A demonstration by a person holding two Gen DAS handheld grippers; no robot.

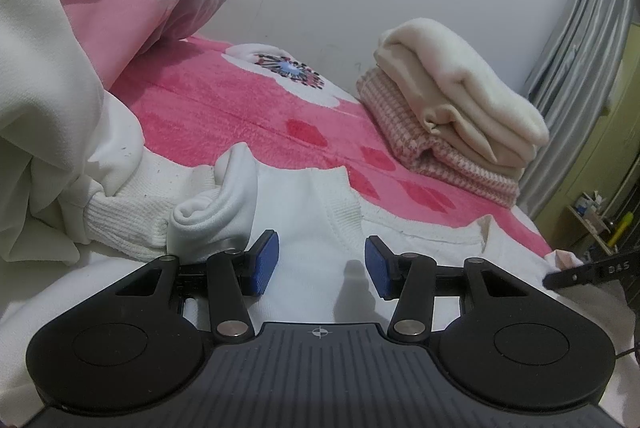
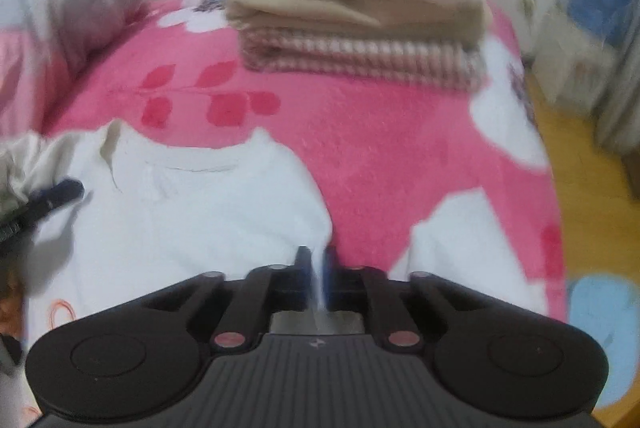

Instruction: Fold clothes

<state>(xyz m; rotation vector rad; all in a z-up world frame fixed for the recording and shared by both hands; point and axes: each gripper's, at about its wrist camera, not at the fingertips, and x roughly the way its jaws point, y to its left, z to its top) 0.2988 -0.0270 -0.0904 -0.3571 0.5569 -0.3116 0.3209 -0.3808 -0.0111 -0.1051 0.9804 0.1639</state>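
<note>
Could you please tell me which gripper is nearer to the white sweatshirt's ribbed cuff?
Left. The left gripper hovers over the white sweatshirt, the ribbed cuff just beside its fingers. The right gripper pinches the sweatshirt's opposite edge, away from the cuff.

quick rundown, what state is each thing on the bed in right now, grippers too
white cotton sweatshirt: spread flat on the pink floral blanket, not yet folded, ribbed cuff bunched over it
stack of cream and pink-checked folded clothes: folded, piled
left gripper: open, above the sweatshirt, gripping nothing
right gripper: shut on the sweatshirt's edge
</note>
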